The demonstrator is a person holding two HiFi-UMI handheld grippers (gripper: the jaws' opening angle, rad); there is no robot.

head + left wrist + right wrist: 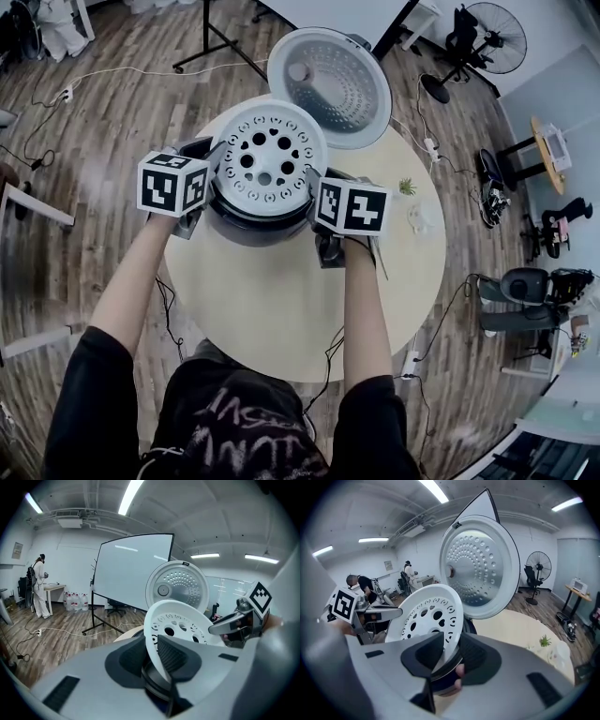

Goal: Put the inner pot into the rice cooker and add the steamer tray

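A white steamer tray with round holes hangs between my two grippers, just above the grey rice cooker. The left gripper is shut on its left rim, the right gripper on its right rim. In the left gripper view the steamer tray stands tilted between the pads of the left gripper. In the right gripper view the steamer tray leans the same way in the right gripper. The cooker's lid stands open behind. The tray hides the cooker's opening, so the inner pot is not visible.
The cooker sits at the far side of a round beige table. A small plant and a pale object lie at the table's right edge. Around it are wooden floor, cables, a fan, chairs, and a whiteboard on a stand.
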